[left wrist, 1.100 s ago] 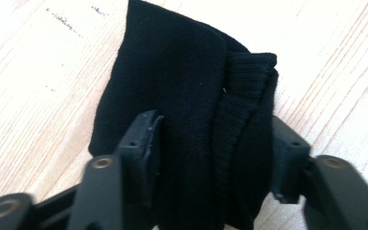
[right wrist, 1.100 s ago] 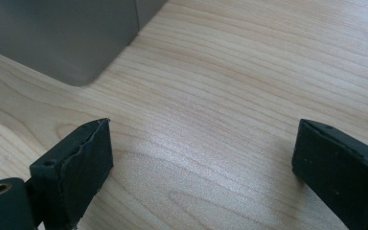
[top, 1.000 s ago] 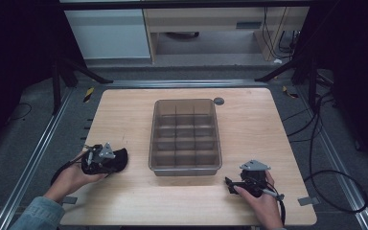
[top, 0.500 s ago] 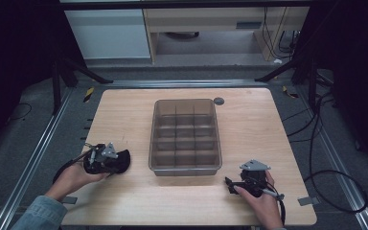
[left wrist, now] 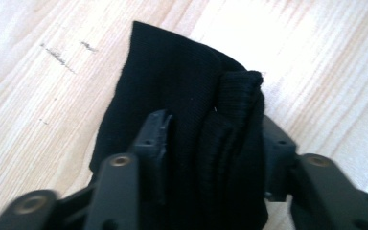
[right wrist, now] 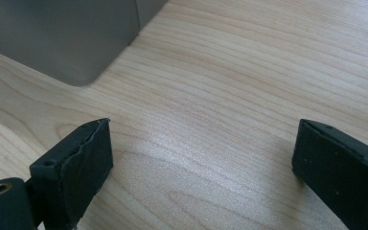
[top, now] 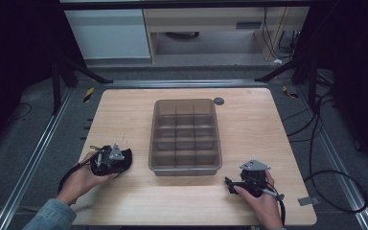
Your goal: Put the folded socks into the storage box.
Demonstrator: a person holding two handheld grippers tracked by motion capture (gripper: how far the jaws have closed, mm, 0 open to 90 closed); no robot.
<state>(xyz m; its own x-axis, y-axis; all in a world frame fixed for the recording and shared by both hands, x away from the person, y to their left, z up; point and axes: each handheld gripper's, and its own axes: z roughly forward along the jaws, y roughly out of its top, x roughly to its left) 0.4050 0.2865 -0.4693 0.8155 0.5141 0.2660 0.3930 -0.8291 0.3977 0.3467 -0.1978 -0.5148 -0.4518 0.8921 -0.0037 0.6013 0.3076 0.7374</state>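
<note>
The left gripper [top: 122, 159] sits at the near left of the table [top: 124, 115], with a black folded sock [left wrist: 182, 124] between its jaws. In the left gripper view the ribbed cuff is bunched against one jaw and the flat part lies against the other, so the jaws are clamped on the sock, though they have just been opening a little. The sock rests on the wood, just left of the box [top: 185, 136], a clear one with dividers standing in the middle of the table. The right gripper [top: 231, 184] rests at the near right, close to the box's near right corner, its jaws wide apart over bare wood with nothing between them
</note>
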